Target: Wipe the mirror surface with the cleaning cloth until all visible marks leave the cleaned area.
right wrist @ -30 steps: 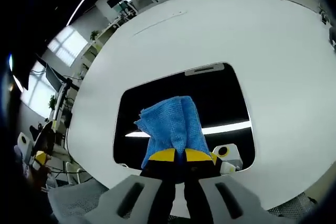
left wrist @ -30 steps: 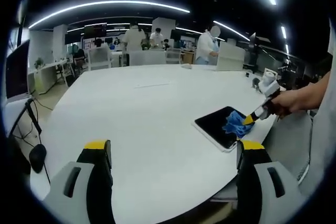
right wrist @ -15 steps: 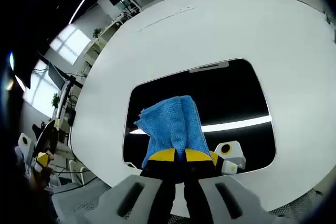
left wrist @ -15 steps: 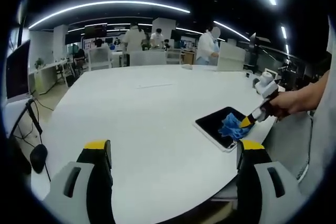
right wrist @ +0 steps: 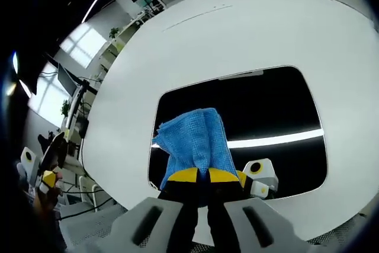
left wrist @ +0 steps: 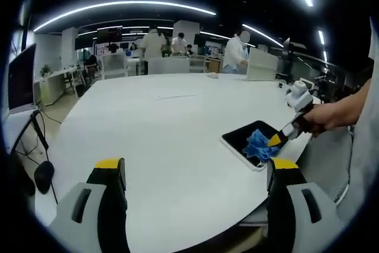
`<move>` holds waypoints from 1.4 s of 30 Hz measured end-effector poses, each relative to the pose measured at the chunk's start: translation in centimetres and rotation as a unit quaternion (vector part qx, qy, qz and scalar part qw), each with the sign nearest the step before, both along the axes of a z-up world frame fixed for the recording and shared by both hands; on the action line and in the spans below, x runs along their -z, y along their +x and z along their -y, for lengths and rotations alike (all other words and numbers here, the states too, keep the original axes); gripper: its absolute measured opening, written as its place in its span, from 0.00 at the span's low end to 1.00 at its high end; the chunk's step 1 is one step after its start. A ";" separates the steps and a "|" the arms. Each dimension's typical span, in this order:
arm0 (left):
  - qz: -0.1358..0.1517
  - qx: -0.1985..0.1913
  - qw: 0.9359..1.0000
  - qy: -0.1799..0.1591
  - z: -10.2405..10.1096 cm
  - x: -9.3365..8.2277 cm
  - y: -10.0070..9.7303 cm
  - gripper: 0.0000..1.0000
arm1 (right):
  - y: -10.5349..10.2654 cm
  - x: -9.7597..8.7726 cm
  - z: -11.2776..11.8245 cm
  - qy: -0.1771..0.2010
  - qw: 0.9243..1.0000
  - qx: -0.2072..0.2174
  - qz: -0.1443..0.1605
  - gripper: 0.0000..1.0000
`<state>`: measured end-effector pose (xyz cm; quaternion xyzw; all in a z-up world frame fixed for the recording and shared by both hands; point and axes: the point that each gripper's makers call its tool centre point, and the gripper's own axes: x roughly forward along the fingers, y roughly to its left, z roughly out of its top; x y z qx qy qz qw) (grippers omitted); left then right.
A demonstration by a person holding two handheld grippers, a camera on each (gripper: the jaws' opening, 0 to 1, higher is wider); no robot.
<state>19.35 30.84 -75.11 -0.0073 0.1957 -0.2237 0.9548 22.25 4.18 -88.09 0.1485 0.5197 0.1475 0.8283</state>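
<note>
A dark mirror (right wrist: pixel 249 117) with a white rounded frame lies flat on the white table (right wrist: pixel 195 45). A blue cleaning cloth (right wrist: pixel 195 140) rests on its left part, and my right gripper (right wrist: pixel 197 175) is shut on the cloth's near end. The glass reflects a ceiling light strip. In the left gripper view the mirror (left wrist: pixel 243 139) lies near the table's right edge with the cloth (left wrist: pixel 258 143) on it, and the right gripper (left wrist: pixel 276 140), held by a person's hand, presses the cloth down. My left gripper (left wrist: pixel 195 173) hovers open over the table's near edge, holding nothing.
The white table (left wrist: pixel 154 128) is wide and bare apart from small items at its far edge. Office desks, chairs and several people stand beyond it. A chair and cables sit at the left of the table, and the person's arm reaches in from the right.
The right gripper has slid the cloth towards the mirror's left part, so more bare glass shows on the right. The left gripper has stayed still.
</note>
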 end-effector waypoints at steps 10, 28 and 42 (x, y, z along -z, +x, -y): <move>-0.001 -0.003 1.000 0.000 -0.2 0.1 -0.1 0.99 | -0.3 -0.3 -1.4 -0.001 1.000 -0.014 0.003 0.00; -0.003 -0.004 1.000 0.000 -0.1 0.3 -0.5 0.99 | 0.3 0.6 -3.5 0.013 1.000 -0.025 0.005 0.00; -0.004 -0.005 1.000 0.001 -0.5 0.4 -0.5 0.99 | -0.2 0.4 -5.2 0.014 0.999 -0.041 0.008 0.00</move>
